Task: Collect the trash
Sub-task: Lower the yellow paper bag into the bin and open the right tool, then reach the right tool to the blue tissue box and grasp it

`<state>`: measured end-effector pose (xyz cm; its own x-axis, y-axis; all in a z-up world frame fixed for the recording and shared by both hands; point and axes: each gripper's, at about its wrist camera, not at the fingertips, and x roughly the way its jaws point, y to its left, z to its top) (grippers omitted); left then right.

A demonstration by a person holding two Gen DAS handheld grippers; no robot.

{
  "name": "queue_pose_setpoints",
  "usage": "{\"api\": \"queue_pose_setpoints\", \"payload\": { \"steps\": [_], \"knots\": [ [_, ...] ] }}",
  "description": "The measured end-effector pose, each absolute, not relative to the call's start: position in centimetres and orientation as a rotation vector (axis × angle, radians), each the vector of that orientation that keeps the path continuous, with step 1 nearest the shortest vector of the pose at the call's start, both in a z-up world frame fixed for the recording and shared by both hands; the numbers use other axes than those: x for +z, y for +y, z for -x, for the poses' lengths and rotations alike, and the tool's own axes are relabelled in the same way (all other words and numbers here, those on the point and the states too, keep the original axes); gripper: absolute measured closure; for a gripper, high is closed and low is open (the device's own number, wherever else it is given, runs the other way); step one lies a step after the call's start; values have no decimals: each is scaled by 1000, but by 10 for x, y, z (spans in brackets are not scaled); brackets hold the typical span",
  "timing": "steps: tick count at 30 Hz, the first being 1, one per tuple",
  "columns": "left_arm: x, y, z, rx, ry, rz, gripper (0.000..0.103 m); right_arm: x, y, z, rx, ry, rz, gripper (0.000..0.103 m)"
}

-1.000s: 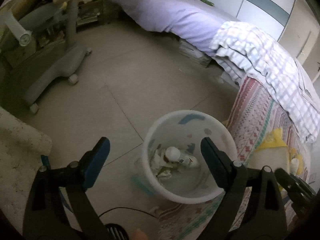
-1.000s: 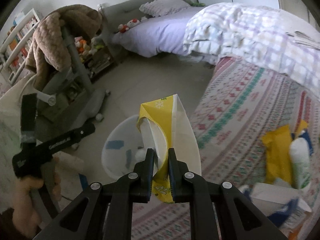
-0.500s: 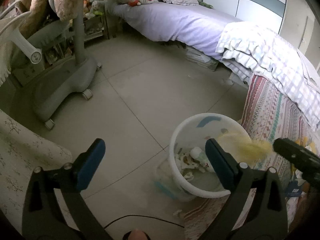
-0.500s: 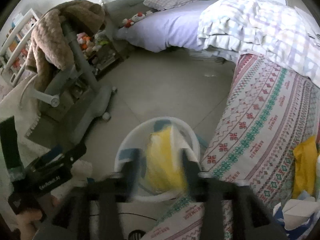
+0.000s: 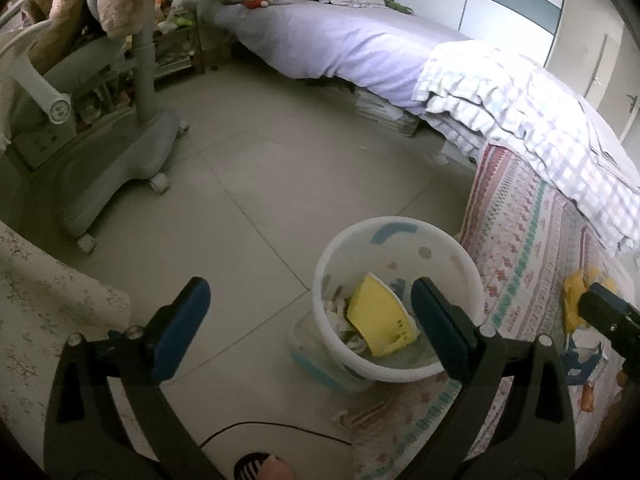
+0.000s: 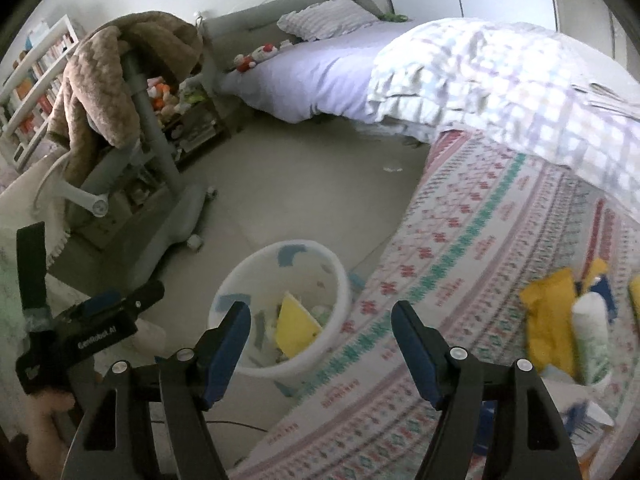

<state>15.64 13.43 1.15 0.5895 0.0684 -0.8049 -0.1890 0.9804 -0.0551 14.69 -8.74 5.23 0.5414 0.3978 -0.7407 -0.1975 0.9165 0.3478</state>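
A white trash bin [image 5: 400, 374] stands on the floor by the patterned bed cover; it also shows in the right wrist view [image 6: 340, 280]. A yellow carton [image 5: 378, 316] lies inside it on crumpled paper, and shows in the right wrist view too [image 6: 296, 326]. My left gripper [image 5: 310, 318] is open and empty, above the floor left of the bin. My right gripper [image 6: 320, 334] is open and empty above the bin's near rim. More trash lies on the cover to the right: a yellow wrapper [image 6: 550, 320] and a white bottle [image 6: 592, 336].
A grey wheeled chair base [image 5: 120, 168] stands on the tiled floor at left. The bed with a purple sheet [image 5: 352, 40] and checked blanket [image 5: 532, 108] runs along the right. A black cable [image 5: 272, 430] crosses the floor near the bin.
My right gripper opened and let go of the yellow carton, which dropped into the bin. The right gripper then pulled back toward the bed cover. The left gripper drew back from the bin.
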Motion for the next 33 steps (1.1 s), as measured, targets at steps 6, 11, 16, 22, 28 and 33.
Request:
{"api": "queue_pose_setpoints", "payload": {
  "steps": [6, 11, 16, 22, 28, 33],
  "knots": [
    [11, 123, -153, 116, 943, 125, 3, 59, -125, -125, 308, 921, -217, 26],
    [13, 111, -150, 82, 950, 114, 3, 58, -166, -108, 238, 932, -221, 24],
    [11, 97, -149, 47, 961, 89, 3, 47, -206, -97, 143, 959, -240, 24],
    [5, 83, -149, 18, 990, 67, 3, 23, -244, -92, 76, 1023, -304, 24],
    [-2, 68, -149, -40, 1033, 69, 3, 4, -263, -93, 61, 1084, -360, 24],
    [-6, 55, -151, -58, 1047, 40, 3, 2, -247, -94, 116, 1076, -296, 24]
  ]
}}
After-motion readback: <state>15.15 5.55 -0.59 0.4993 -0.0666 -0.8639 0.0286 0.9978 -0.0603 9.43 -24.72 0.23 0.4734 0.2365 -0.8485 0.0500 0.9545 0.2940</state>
